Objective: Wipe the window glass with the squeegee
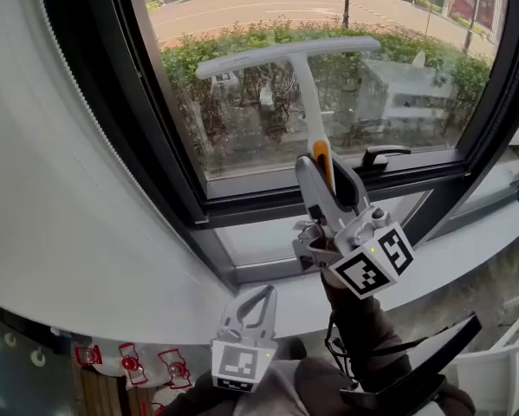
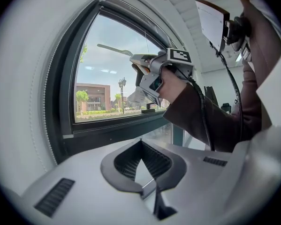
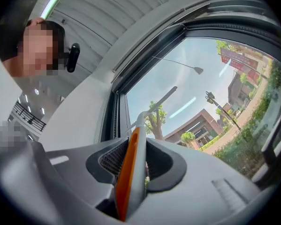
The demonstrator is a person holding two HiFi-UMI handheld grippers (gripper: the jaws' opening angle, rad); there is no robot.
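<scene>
- Head view takes in the whole scene: the right gripper [image 1: 327, 170] is raised at the window, jaws clamped on the handle of the white squeegee [image 1: 304, 76]. Its T-shaped blade lies across the window glass [image 1: 242, 128] above the gripper.
- Right gripper view brings the close-up: ribbed dark pads squeeze a slim handle with an orange strip down one side.
- The left gripper [image 1: 257, 306] sits low by the sill, well apart from the squeegee. Its own view shows the jaw tips meeting, nothing between them.
- That view also catches the right gripper side-on, with a brown sleeve [image 2: 201, 116] behind.
- A dark frame [image 1: 268, 202] borders the glass, and a black latch handle [image 1: 385, 154] sits just right of the gripper.
</scene>
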